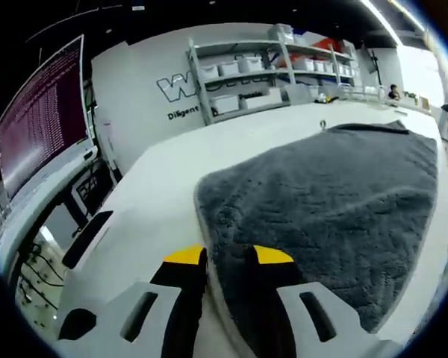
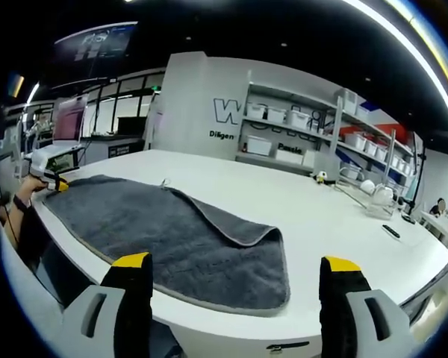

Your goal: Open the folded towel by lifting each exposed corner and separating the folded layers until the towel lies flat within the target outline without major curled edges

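On the white table (image 2: pixel 336 216) lay the grey towel (image 2: pixel 172 239), a thick plush cloth with a paler bound hem, spread long and reaching close to the table's near edge. It looked soft and limp, likely to sag and drag rather than keep any shape, and its pile should give the pads good grip. One layer was folded back over the rest, its rounded flap ending toward the right claw's side; that exposed corner and the hem beside it seemed the sensible places to pinch.

The left claw (image 1: pixel 228 257) sat narrow at the towel's hem (image 1: pixel 209 246), one jaw on the bare table and the other over the pile; whether cloth was actually pinched between them I could not tell. The right claw (image 2: pixel 235 261) stood wide apart and carried nothing, hovering off the near edge.

Beyond the towel the table ran bare and broad, leaving ample room to draw the flap outward. Shelving (image 2: pixel 299 123) with bins stood well behind.
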`<move>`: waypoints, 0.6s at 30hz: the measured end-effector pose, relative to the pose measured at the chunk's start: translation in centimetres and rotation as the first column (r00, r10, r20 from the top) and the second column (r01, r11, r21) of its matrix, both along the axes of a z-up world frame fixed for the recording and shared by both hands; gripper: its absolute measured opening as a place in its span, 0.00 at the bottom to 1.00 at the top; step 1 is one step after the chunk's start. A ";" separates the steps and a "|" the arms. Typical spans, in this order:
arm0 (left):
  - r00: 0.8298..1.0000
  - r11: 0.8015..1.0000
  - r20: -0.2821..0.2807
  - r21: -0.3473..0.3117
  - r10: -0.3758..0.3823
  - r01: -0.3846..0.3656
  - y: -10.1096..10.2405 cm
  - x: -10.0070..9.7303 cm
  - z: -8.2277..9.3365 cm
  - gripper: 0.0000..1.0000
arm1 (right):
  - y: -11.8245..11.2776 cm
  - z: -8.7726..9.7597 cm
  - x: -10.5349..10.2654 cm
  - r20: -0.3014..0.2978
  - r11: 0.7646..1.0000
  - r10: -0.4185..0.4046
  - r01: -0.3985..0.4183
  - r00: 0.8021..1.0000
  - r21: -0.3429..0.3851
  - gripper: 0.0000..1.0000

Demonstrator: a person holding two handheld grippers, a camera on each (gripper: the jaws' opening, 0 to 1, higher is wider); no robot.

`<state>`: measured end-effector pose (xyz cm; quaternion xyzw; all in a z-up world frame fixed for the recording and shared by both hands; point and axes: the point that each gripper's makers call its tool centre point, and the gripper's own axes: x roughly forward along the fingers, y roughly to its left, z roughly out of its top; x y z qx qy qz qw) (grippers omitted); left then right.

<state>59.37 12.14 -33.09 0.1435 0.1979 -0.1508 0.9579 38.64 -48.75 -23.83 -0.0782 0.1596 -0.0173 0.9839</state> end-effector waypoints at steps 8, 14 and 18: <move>0.999 0.998 0.027 -0.039 -0.038 0.039 -1.0 -1.4 1.3 0.31 | 0.1 -0.2 -0.1 -0.003 1.000 0.000 0.000 1.000 0.003 0.94; 0.995 0.990 0.060 -0.113 -0.083 0.089 -2.1 -2.9 3.0 0.36 | -0.1 -0.3 -0.1 -0.004 1.000 -0.001 0.001 1.000 0.005 0.94; 0.987 0.975 0.079 -0.164 -0.137 0.148 -3.4 -4.0 4.1 0.37 | 0.0 -0.4 0.0 -0.006 1.000 0.003 -0.003 1.000 0.005 0.94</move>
